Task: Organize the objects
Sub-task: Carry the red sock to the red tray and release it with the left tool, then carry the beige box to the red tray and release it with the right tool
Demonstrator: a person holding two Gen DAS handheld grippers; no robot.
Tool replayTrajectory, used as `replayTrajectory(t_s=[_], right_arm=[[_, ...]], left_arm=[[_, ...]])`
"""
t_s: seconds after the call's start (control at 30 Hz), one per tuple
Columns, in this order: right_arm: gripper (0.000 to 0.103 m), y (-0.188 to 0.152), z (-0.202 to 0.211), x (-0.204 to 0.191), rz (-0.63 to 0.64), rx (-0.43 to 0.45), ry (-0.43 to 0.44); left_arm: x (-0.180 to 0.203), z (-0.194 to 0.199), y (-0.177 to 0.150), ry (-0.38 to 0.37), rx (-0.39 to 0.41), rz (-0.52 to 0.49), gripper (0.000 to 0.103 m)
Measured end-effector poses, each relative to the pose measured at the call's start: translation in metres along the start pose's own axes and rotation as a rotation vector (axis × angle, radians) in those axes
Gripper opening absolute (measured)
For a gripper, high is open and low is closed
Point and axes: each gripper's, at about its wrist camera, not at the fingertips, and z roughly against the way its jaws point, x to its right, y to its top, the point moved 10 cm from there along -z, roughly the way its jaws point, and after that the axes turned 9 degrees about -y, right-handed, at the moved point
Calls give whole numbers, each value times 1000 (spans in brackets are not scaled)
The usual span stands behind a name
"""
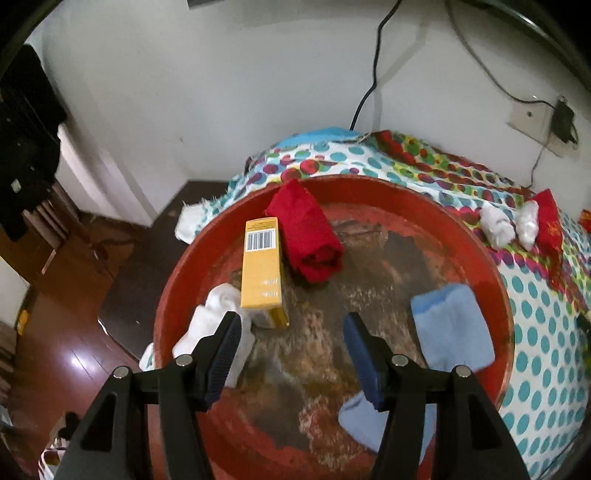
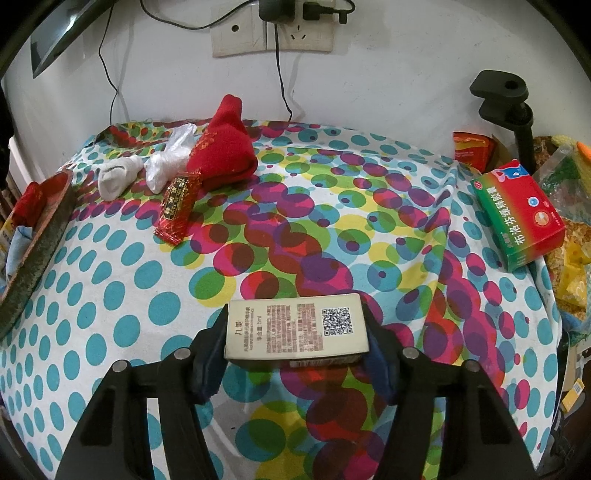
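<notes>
My left gripper (image 1: 291, 332) is open and empty above a round red tray (image 1: 369, 186). In the tray lie a yellow box (image 1: 260, 269), a rolled red cloth (image 1: 308, 236), a white sock (image 1: 212, 325) and light blue socks (image 1: 452, 326). My right gripper (image 2: 295, 332) is shut on a grey-white box with a QR code (image 2: 295, 326), held above the dotted tablecloth (image 2: 110, 295). On the cloth lie a red sock (image 2: 221, 147), a white sock (image 2: 116, 177), a plastic wrap (image 2: 168, 162) and a red-gold packet (image 2: 177, 206).
A red-green medicine box (image 2: 521, 214) sits at the table's right edge beside snack bags (image 2: 472, 147) and a black clamp stand (image 2: 517, 110). The tray's edge (image 2: 33, 251) shows at the left. Wall sockets and cables (image 2: 280, 33) are behind. Wood floor (image 1: 55, 332) lies left of the table.
</notes>
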Motion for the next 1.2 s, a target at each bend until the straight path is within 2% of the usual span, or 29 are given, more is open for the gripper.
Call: replayTrajectory(t_s=[0.13,0.3,0.53,0.7,0.83,0.93,1.1,1.2], right_arm=[[60,0,0,-1,2,0,-4],[60,0,0,-1,3,-1,-7],[60,1,0,-2,5,0,-10],[60,0,-1,2,15,3,-26],[60,-1,-1,5,26,8,-42],[60,-1,-1,8,36,13,-59],[60,-4,-1,21,-29,-16,-80],[60,-4,-1,25,-44,-39,-108]], left_arm=[[9,16,-12,62,50,-76,59],[10,29,-20,77,88,-119,59],[-31,31,-39,109,65,11,59],[-47,27,-46,87,60,111,59],[-50,23,-50,112,59,119,59],[-50,20,-51,81,68,145,59],[-56,19,-50,156,85,105,59],[-58,18,-50,135,81,117,59]])
